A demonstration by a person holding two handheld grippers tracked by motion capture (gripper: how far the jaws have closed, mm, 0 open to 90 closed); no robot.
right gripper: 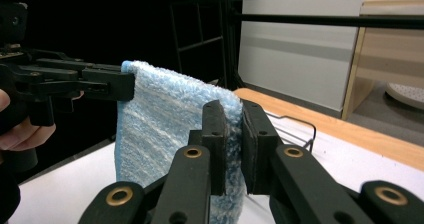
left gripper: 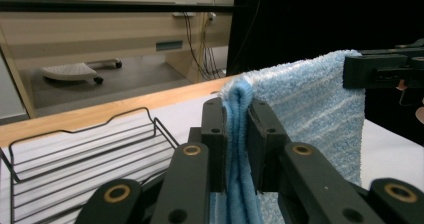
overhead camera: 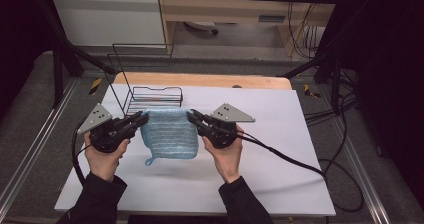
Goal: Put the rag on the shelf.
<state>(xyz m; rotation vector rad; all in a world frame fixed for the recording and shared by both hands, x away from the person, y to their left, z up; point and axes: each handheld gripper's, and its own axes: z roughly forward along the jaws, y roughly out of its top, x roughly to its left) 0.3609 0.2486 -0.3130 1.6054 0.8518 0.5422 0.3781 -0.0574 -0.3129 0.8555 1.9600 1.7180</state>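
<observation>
- Left gripper (overhead camera: 141,118): jaws nearly closed, they pinch the far-left corner of the blue towel (overhead camera: 170,133); in the left gripper view the fabric is folded between the pads.
- Blue towel: hangs stretched between both grippers, lifted above the table center; the hanging loop (overhead camera: 149,161) dangles at the near-left corner.
- Right gripper (overhead camera: 191,117): jaws narrow too, clamped on the far-right corner of the towel.
- Step in hand, as I judge: carry the towel, prob. to the wire rack (overhead camera: 152,98). Keep both grips firm, the top edge level and taut, both hands at the same height, so it does not sag or slip out.
- Surface: white sheet (overhead camera: 280,149) on a wood table w/ a bare strip at the far edge (overhead camera: 200,80); rack stands far-left, just behind the towel.
- Room: black frame bars around, cables at right, grey floor, wood furniture far.
</observation>
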